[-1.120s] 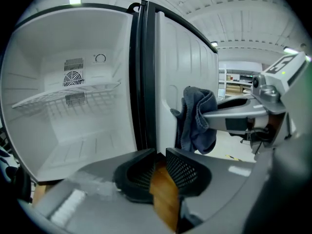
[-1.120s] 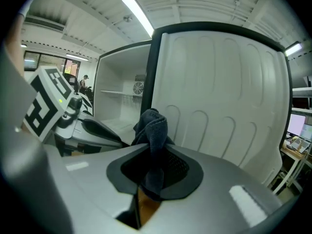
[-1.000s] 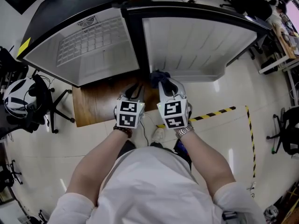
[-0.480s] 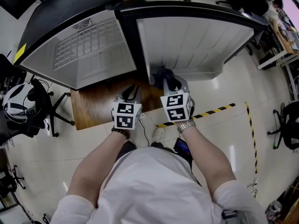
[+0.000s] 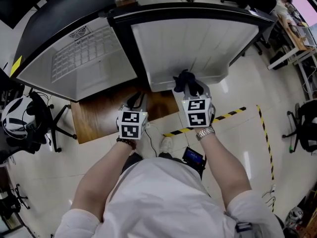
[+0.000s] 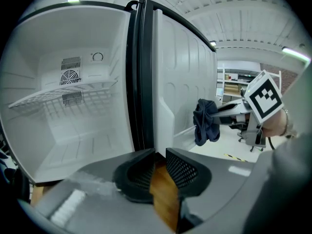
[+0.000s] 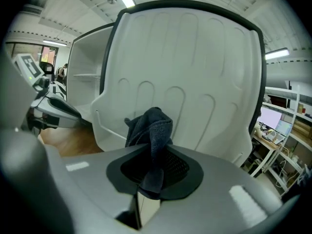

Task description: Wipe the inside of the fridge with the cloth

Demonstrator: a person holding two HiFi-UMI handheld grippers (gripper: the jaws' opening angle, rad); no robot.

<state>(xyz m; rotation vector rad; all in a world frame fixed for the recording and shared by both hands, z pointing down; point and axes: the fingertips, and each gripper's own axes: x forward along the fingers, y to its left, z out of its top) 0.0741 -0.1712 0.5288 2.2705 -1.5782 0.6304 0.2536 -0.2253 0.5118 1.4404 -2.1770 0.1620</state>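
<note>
Right tongs (image 7: 154,152) clamped together on a dark blue cloth (image 7: 150,128), bunched and sticking up past the tips. Cloth low against the ribbed inner side of the open fridge door (image 5: 193,41), near its bottom rail; contact not clear from any view. Left tongs (image 6: 157,165) slightly apart, nothing between them, only the wooden surface (image 5: 106,113) visible through the gap.

Black edge strip (image 6: 139,82), where door meets cabinet, between cloth and fridge compartment (image 6: 53,130). Inside compartment: wire shelf (image 6: 63,94) and round fan grille (image 6: 70,77) on back wall.

Around: office chair (image 5: 49,115) and white helmet (image 5: 15,114) at left, yellow-black floor tape (image 5: 225,118) at right, small screen device (image 5: 193,156) on the floor by the feet.
</note>
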